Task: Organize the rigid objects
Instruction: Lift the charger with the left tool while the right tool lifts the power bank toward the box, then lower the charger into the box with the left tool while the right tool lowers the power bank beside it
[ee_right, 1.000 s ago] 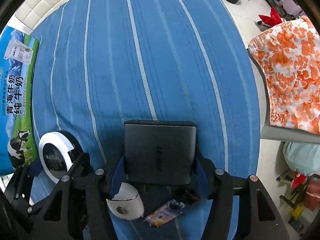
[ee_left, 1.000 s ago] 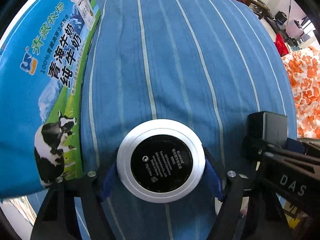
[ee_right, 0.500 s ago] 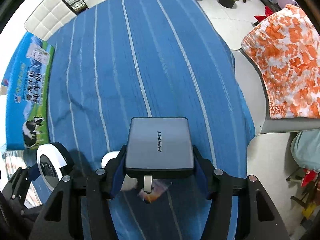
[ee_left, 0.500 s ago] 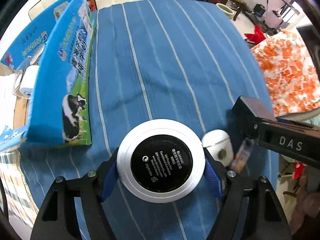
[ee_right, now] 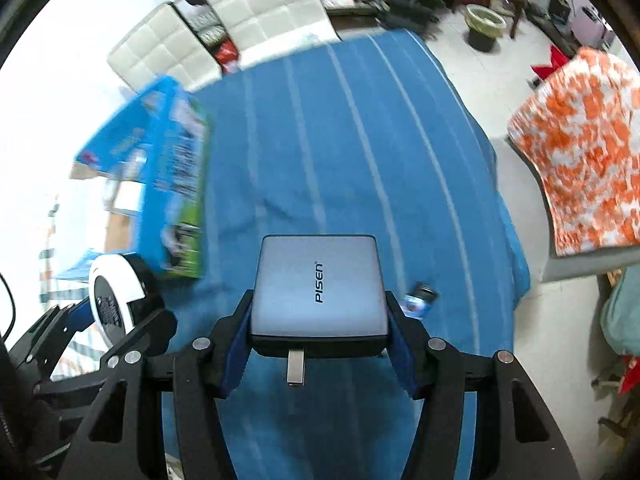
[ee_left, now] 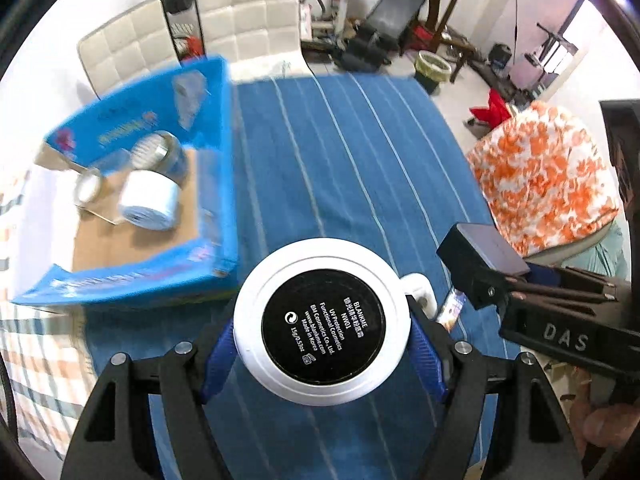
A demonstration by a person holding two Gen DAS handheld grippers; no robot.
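My left gripper point(ee_left: 322, 330) is shut on a round white cosmetic compact point(ee_left: 322, 322) with a black label, held high above the blue striped tablecloth point(ee_left: 340, 160). My right gripper point(ee_right: 318, 318) is shut on a grey PISEN charger point(ee_right: 318, 286), its metal prong hanging below. The charger point(ee_left: 482, 258) also shows at the right of the left wrist view, and the compact point(ee_right: 114, 296) at the left of the right wrist view. An open blue milk carton box point(ee_left: 216, 184) stands at the table's left, with several tape rolls point(ee_left: 148, 200) inside. On the cloth lie a white jar point(ee_left: 420, 286) and a small tube point(ee_right: 418, 300).
Two white padded chairs point(ee_left: 248, 24) stand at the table's far end. A chair with an orange floral cover point(ee_left: 540, 176) is at the right. Gym gear and a bin point(ee_left: 432, 68) crowd the floor beyond. A checked cloth point(ee_left: 36, 360) lies at the left.
Both grippers have risen well above the table with their objects. The box's open top and the tape rolls inside have come into view, as have the chairs and room beyond.
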